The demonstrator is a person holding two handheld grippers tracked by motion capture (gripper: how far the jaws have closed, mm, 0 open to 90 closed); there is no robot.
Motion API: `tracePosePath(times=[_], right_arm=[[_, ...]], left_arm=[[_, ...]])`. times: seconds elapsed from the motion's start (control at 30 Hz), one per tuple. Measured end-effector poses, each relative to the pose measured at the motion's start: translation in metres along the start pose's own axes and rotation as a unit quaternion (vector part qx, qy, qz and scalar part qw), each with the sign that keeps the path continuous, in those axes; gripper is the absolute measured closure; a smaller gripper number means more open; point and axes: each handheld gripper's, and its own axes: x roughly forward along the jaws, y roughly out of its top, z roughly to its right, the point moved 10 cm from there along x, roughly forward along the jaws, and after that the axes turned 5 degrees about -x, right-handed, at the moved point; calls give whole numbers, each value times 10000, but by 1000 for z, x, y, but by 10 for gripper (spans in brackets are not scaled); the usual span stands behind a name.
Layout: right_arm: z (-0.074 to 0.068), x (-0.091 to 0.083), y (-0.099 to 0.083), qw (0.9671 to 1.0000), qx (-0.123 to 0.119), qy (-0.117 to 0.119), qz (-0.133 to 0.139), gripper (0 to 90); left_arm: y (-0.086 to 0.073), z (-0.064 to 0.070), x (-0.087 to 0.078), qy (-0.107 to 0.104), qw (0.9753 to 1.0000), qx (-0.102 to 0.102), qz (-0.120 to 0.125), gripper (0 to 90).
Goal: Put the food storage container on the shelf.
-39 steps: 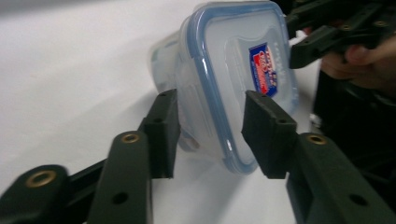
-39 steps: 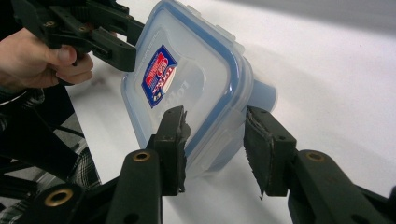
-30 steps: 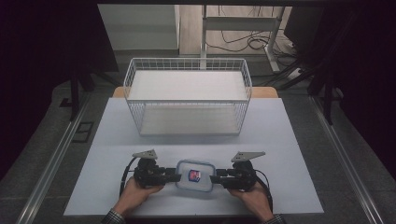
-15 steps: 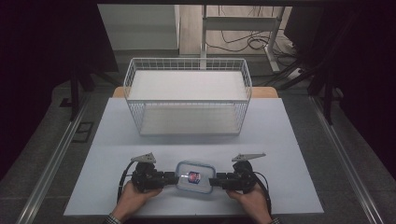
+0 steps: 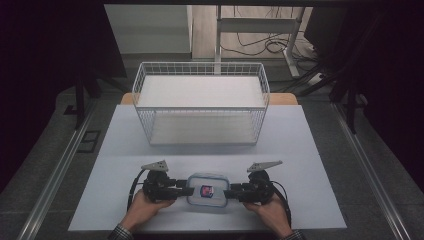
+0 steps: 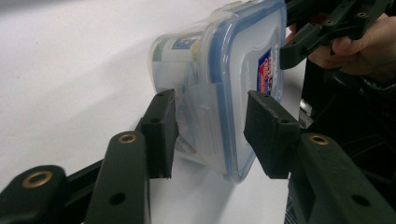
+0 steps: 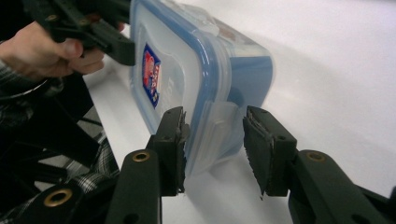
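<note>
The left gripper [image 6: 210,133] has its jaws spread around the side clip of a clear plastic container [image 6: 224,79], one pad touching the container's underside, the other just off the blue-rimmed lid. The right gripper [image 7: 212,149] straddles the opposite clip in the same way, jaws apart, with its lid-side pad touching and the other a little clear. The container [image 5: 208,190] lies between both grippers near the front edge of the white table [image 5: 120,145], a red and blue label on its lid. A white wire basket [image 5: 200,107] stands well behind it, farther along the table.
</note>
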Motion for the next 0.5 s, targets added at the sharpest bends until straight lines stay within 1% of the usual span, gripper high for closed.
tracePosePath(times=[0.03,0.07,0.13,0.17,0.27,0.37,0.4,0.43,0.5], right_arm=[[1,-1,0,10000,38,-36,34,627],[3,-3,2,9997,150,-151,148,653],[2,-3,1,9995,277,-65,162,657],[1,-1,0,9996,255,-41,136,656],[0,1,0,9996,191,-194,86,658],[2,2,1,9992,332,-96,177,653],[4,3,2,9989,406,-43,214,638],[4,4,3,9986,463,33,240,604],[5,4,4,9982,529,101,278,610]], left_arm=[[-1,2,-2,-102,9999,-81,37,561],[-2,3,-3,-144,9998,-129,61,571],[-5,2,-3,19,9999,-152,-2,571],[-5,2,-3,36,9998,-210,19,566],[-5,2,-5,48,9996,-256,106,583],[-4,2,-6,83,9996,-239,118,588],[0,-1,-10,192,9990,-255,300,606],[0,-2,-11,157,9989,-320,289,667],[0,-2,-11,98,9987,-384,320,670]])
